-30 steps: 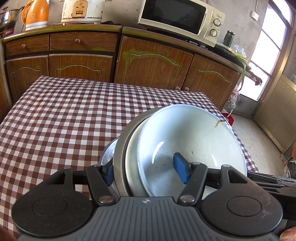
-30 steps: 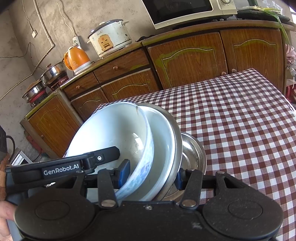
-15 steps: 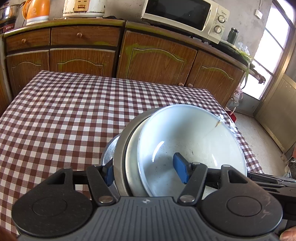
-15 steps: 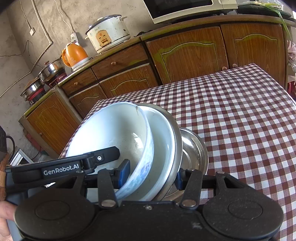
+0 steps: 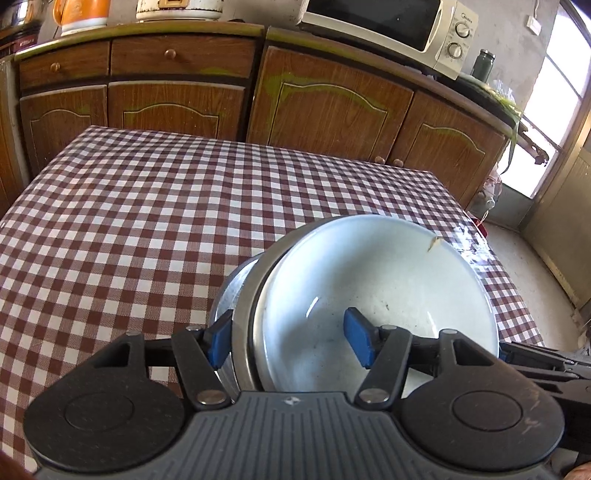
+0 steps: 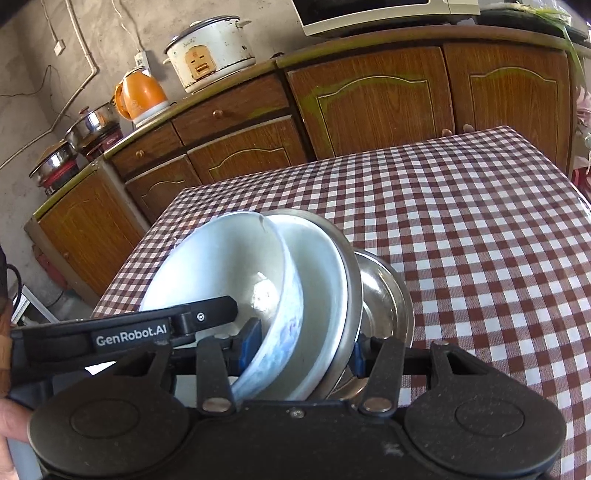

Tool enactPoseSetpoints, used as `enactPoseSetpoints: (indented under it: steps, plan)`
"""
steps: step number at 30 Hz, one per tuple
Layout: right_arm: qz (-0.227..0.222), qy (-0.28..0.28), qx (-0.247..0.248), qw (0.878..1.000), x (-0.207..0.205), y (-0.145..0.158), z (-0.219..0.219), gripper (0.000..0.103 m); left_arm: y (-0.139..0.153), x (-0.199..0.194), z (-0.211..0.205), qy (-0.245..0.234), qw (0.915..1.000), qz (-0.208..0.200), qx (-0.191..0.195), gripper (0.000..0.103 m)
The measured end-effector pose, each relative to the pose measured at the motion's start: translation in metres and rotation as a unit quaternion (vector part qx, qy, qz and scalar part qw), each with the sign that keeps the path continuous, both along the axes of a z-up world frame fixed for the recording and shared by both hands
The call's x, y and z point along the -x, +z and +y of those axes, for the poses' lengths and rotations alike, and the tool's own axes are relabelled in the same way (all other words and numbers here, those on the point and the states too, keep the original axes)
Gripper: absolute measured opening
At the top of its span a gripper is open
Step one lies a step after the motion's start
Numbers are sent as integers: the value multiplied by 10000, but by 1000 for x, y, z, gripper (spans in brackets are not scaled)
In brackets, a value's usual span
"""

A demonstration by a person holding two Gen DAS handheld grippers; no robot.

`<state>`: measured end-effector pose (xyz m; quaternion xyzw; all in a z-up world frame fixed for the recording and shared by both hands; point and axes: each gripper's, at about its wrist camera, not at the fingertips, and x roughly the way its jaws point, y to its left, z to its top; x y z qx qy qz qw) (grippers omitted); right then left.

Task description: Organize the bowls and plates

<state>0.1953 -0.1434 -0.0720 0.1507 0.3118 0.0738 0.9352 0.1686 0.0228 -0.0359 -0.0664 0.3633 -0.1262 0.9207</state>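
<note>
A nested stack of dishes is held between both grippers above the checked table. In the left wrist view a white bowl (image 5: pixel 376 291) sits inside a steel-rimmed plate (image 5: pixel 245 321), with a steel bowl (image 5: pixel 225 295) behind. My left gripper (image 5: pixel 288 341) is shut on the stack's rim, one blue pad inside the white bowl, the other outside the steel. In the right wrist view my right gripper (image 6: pixel 299 349) is shut on the opposite rim, across the white bowl (image 6: pixel 221 266), a white plate (image 6: pixel 317 273) and the steel plate; the steel bowl (image 6: pixel 384 295) lies beyond.
The table with its red-and-white checked cloth (image 5: pixel 147 206) stretches ahead. Wooden cabinets (image 5: pixel 325 107) stand behind it, carrying a microwave (image 5: pixel 391 26), a rice cooker (image 6: pixel 210 51), an orange kettle (image 6: pixel 140 94) and steel pots (image 6: pixel 92 123). The table's right edge (image 5: pixel 491 258) drops to the floor.
Both views have tipped down and drawn closer to the table; the stack stays gripped the same way in both grippers.
</note>
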Motion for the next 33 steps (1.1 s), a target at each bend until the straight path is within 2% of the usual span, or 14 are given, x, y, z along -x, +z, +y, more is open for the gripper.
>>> enactPoseSetpoints:
  steps: [33]
  plan:
    - [82,-7,-436,9990,-29,-10,-11,58,0,-45,-11,-156,9988,-89,-450,62]
